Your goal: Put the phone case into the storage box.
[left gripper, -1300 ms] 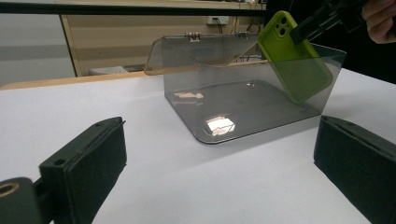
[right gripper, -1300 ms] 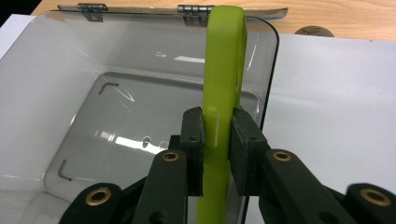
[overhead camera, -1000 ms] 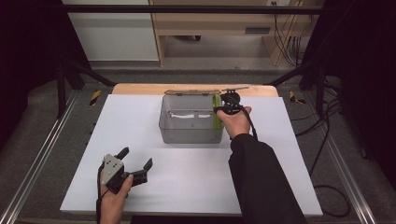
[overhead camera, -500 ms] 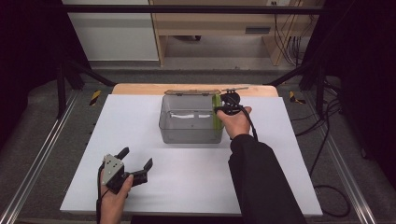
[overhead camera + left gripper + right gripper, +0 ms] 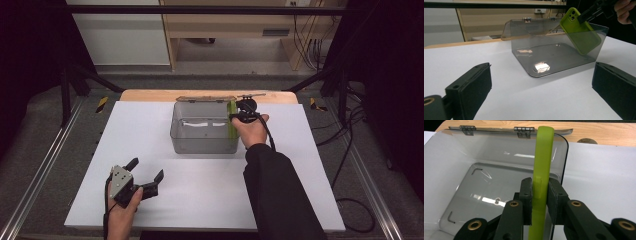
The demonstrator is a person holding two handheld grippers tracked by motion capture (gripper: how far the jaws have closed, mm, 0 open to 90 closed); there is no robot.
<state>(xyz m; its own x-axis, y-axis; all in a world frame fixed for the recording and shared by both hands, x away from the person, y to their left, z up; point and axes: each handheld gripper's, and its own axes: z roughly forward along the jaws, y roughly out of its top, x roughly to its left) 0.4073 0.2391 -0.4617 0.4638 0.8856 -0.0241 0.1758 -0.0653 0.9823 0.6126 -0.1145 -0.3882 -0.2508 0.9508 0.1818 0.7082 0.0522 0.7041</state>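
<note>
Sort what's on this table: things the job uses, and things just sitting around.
In use:
- green phone case, clamped edge-on in the right gripper
- clear box, lid open

Idle:
- left gripper, open, near the front edge
- wooden board behind the box

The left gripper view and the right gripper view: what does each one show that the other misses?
Left gripper view alone: the phone's flat back with its camera cutout, tilted into the clear box, the far hand, and the left tongs wide open with nothing between them.

Right gripper view alone: the right tongs pressed on both faces of the phone, seen edge-on, with the lid hinges from above.

Both share the green phone, the box with its lid open, and the white table.
</note>
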